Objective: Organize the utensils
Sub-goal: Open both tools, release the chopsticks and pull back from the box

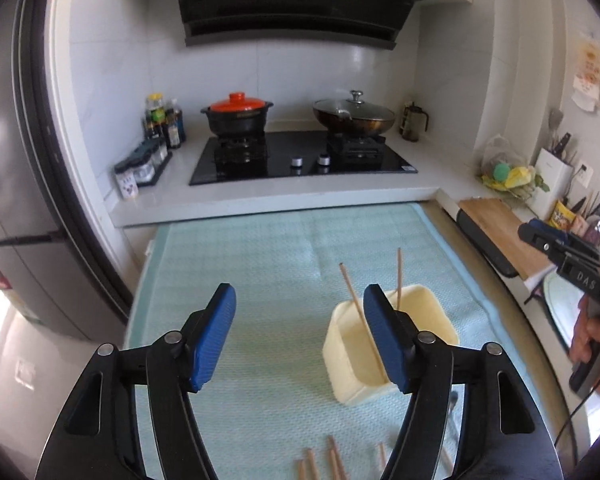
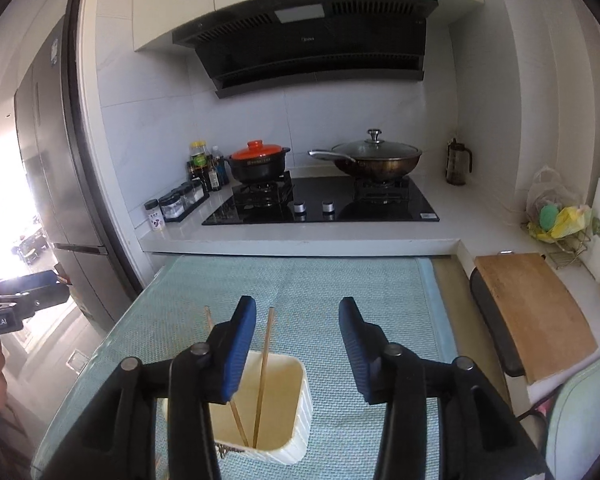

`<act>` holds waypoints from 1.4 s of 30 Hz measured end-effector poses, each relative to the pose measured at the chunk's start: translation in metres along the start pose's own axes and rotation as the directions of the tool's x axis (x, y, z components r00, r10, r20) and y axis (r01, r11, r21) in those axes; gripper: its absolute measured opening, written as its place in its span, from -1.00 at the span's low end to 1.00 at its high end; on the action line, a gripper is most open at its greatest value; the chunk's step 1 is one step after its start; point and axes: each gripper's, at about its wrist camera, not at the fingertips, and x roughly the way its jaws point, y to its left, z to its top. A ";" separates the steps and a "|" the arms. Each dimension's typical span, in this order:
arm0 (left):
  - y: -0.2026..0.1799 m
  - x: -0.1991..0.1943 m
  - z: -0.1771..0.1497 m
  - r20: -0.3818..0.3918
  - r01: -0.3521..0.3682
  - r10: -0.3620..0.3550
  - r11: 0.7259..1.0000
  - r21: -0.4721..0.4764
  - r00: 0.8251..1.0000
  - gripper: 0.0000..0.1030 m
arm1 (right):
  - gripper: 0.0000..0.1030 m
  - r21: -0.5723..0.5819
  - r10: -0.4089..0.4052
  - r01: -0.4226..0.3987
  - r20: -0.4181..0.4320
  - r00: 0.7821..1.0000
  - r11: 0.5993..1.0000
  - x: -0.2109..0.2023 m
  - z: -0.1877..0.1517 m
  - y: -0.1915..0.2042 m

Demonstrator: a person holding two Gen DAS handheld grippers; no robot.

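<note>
A cream utensil holder [image 1: 396, 344] [image 2: 284, 408] stands on the light green mat [image 1: 268, 272] [image 2: 340, 292]. Two wooden chopsticks [image 1: 354, 304] [image 2: 265, 368] stand tilted inside it. Several more chopsticks [image 1: 320, 460] lie on the mat at the near edge of the left wrist view. My left gripper [image 1: 300, 336] is open, above and to the left of the holder, with nothing between its blue pads [image 1: 214, 336]. Over the holder's right side hovers my right gripper [image 2: 296, 352], also open and empty. It shows at the right edge of the left wrist view [image 1: 556, 244], held by a hand.
Behind the mat is a white counter with a black gas hob [image 1: 304, 156] carrying a red-lidded pot [image 1: 238, 114] and a lidded wok [image 1: 354, 114]. Bottles and spice jars [image 1: 156, 140] stand left. A wooden cutting board [image 2: 536, 312] lies right. A fridge [image 1: 16, 184] stands left.
</note>
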 end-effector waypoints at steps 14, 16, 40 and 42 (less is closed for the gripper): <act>0.007 -0.139 -0.169 0.023 -0.044 0.042 0.996 0.073 0.999 0.71 | -0.02 -0.125 -0.060 0.074 0.112 0.992 0.989 -0.201 -0.086 -0.005; -0.002 -0.142 -0.189 0.035 -0.049 0.048 0.997 0.052 0.998 0.76 | -0.02 -0.134 -0.082 0.098 0.123 0.989 0.986 -0.218 -0.109 -0.001; -0.053 -0.115 -0.278 0.055 0.037 -0.031 0.994 -0.104 0.998 0.82 | -0.02 -0.068 -0.111 0.109 -0.028 0.993 0.992 -0.219 -0.288 0.058; -0.050 -0.115 -0.281 0.063 0.035 -0.027 0.991 -0.127 0.998 0.82 | -0.02 -0.067 -0.099 0.097 -0.037 0.994 0.993 -0.216 -0.290 0.061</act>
